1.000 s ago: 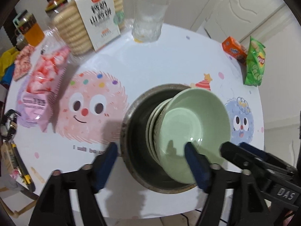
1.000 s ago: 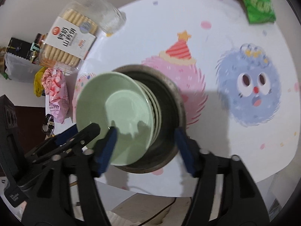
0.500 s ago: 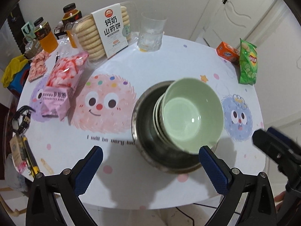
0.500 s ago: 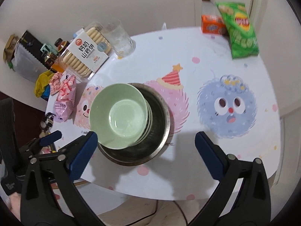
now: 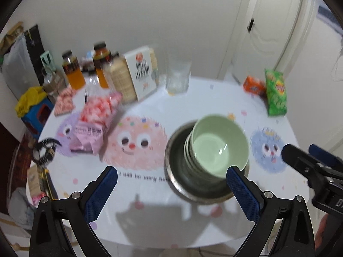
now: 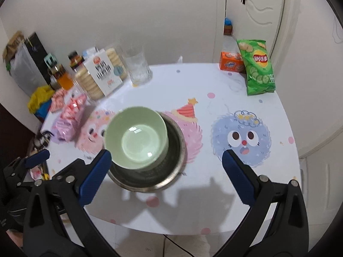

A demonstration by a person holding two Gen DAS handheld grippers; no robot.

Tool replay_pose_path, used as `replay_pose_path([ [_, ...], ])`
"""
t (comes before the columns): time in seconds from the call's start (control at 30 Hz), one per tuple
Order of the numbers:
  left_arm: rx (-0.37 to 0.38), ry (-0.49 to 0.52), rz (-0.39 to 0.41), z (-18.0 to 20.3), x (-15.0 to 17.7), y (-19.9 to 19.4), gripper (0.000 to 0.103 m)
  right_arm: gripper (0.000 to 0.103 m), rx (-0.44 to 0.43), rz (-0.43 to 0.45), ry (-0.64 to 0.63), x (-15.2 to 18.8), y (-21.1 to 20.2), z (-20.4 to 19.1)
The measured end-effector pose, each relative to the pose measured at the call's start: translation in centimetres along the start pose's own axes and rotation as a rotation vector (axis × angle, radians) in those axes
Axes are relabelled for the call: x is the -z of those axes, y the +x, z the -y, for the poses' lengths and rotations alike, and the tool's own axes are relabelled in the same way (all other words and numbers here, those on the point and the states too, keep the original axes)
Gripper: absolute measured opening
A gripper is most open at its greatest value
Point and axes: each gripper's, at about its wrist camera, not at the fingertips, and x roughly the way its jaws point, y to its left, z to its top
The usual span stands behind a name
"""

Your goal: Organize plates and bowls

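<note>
A stack of pale green bowls (image 5: 218, 145) sits tilted inside a wide metal basin (image 5: 178, 171) on the round white table (image 5: 193, 98). The stack also shows in the right wrist view (image 6: 137, 138), in the basin (image 6: 171, 171). My left gripper (image 5: 171, 182) is open and empty, held above the table's front edge, near the basin. My right gripper (image 6: 166, 169) is open and empty, also raised at the front edge. Neither touches the bowls.
At the back stand a biscuit pack (image 5: 139, 75), a glass (image 5: 178, 77), juice bottles (image 5: 72, 72), pink candy bags (image 5: 94, 115). Green chip bag (image 6: 257, 66) and orange box (image 6: 231, 64) lie at the right rear. A door (image 6: 268, 10) is behind.
Both grippers have let go of the bowls, opened wide, and pulled back and up from the basin. The green bowl stack stays in the basin.
</note>
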Motion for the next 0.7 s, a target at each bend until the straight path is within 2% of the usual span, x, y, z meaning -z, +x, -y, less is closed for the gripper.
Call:
replay_pose_path([
  [0.07,-0.002,0.003,0.031,0.1,0.0,-0.7,0.103,0.103,-0.013,0.028,-0.016,0.0,-0.5,-0.3],
  [0.17,-0.073,0.023,0.051,0.4,-0.1,-0.8,0.103,0.103,-0.031,0.058,-0.044,0.0,-1.2,-0.9],
  [0.27,-0.095,0.029,0.021,0.7,0.0,-0.5,0.103,0.103,-0.061,0.046,-0.045,0.1,-1.0,-1.0],
  [0.43,0.002,-0.041,-0.04,-0.2,0.3,0.5,0.103,0.103,-0.061,0.032,-0.04,0.4,-0.6,-0.9],
  [0.7,0.016,-0.102,-0.08,-1.0,0.5,1.0,0.103,0.103,-0.062,0.035,-0.033,0.4,-0.5,-0.8],
])
